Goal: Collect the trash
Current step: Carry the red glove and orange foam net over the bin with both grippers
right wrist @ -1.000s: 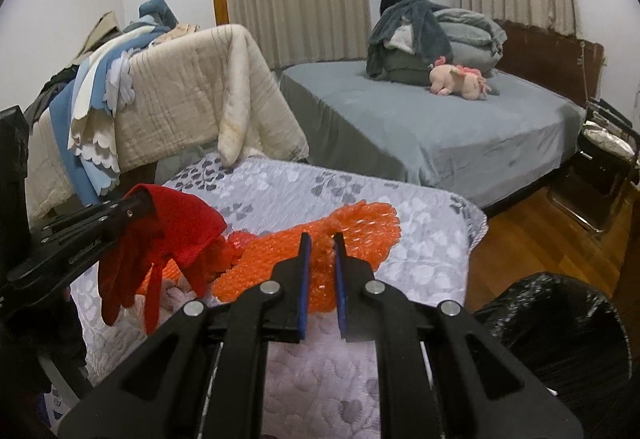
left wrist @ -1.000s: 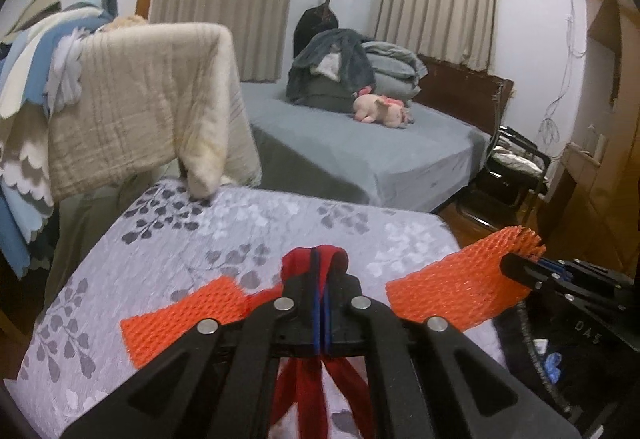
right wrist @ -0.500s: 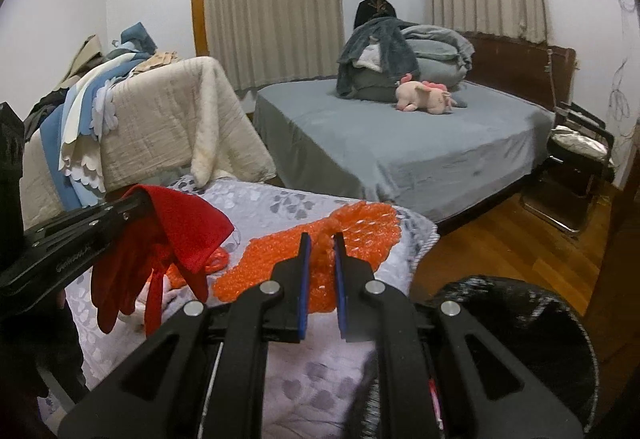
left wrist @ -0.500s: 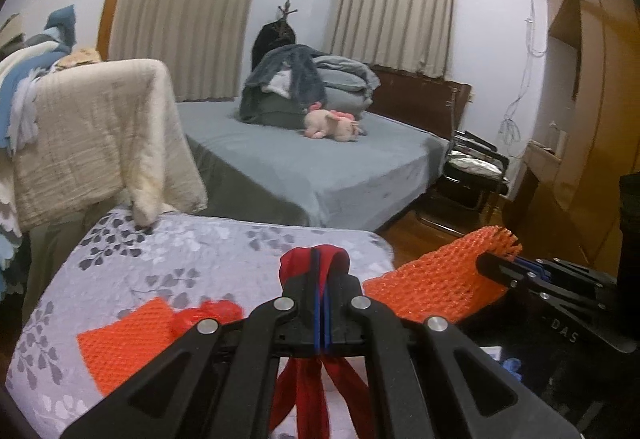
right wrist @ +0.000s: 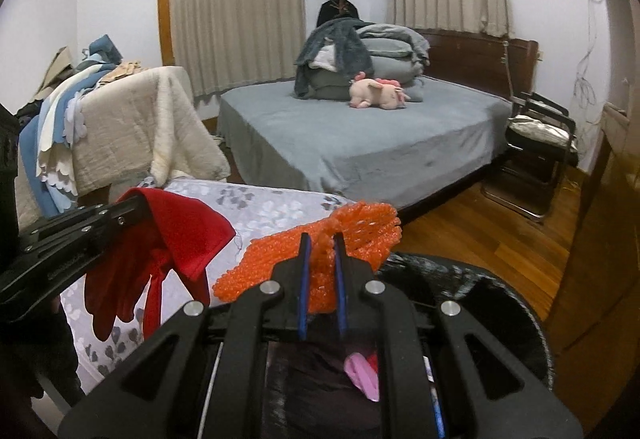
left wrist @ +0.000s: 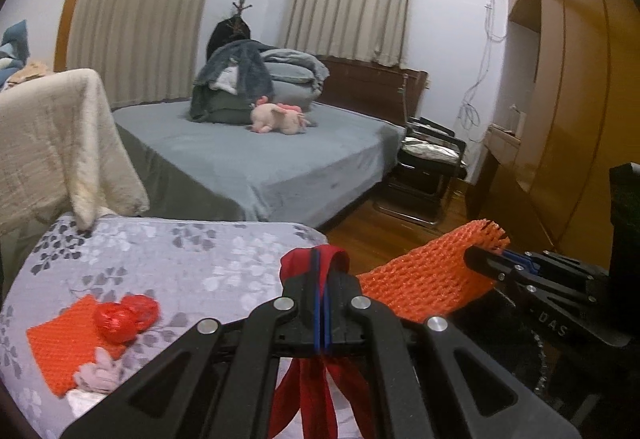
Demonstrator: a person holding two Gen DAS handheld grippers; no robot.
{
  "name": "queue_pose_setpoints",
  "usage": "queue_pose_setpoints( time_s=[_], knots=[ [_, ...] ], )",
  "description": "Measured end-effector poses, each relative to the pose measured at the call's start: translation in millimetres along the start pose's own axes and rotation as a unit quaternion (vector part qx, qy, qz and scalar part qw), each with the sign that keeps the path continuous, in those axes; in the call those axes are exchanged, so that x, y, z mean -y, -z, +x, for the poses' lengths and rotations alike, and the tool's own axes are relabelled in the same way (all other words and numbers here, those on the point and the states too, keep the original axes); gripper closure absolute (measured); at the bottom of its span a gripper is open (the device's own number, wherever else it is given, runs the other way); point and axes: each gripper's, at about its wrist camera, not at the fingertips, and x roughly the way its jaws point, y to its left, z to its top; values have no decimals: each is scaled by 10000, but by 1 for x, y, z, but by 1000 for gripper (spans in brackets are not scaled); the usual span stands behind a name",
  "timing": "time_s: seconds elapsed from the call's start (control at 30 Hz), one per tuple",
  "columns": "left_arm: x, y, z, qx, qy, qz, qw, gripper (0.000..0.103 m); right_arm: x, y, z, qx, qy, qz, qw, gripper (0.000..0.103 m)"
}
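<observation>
Carrying: both loads are airborne, so the step in hand reads as transport to the black-lined trash bin (right wrist: 500, 291).
Left gripper (left wrist: 320, 299): jaws pressed together on the red fabric glove (left wrist: 316, 391), fingers dangling toward 6 o'clock.
Right gripper (right wrist: 320, 279): pinching the orange foam mesh sleeve (right wrist: 340, 235), which sits over the bin's rim at its 11 o'clock side.
Sleeve axis: long axis runs roughly 8 to 2 o'clock; frayed end points at 2.
Next move: likely carry further over the bin mouth, then part the jaws.
Left behind: a flat orange mesh piece (left wrist: 56, 347) on the floral quilted tabletop (left wrist: 180, 259).
</observation>
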Motion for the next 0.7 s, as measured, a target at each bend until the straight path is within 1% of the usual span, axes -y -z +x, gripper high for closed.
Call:
queue_pose_setpoints(
  time_s=[0.13, 0.27, 0.47, 0.7],
  knots=[
    [19, 3, 7, -68, 183, 40, 9998, 102, 26, 7, -14, 16, 228, 75, 9997, 93],
    [41, 5, 15, -114, 370, 103, 9992, 102, 42, 13, -22, 7, 410, 146, 9991, 93],
    [67, 8, 28, -183, 617, 196, 9977, 102, 68, 26, -32, -85, 719, 274, 9970, 93],
    [105, 18, 45, -346, 923, 332, 9946, 102, 96, 47, -41, -210, 1025, 454, 9935, 93]
  ],
)
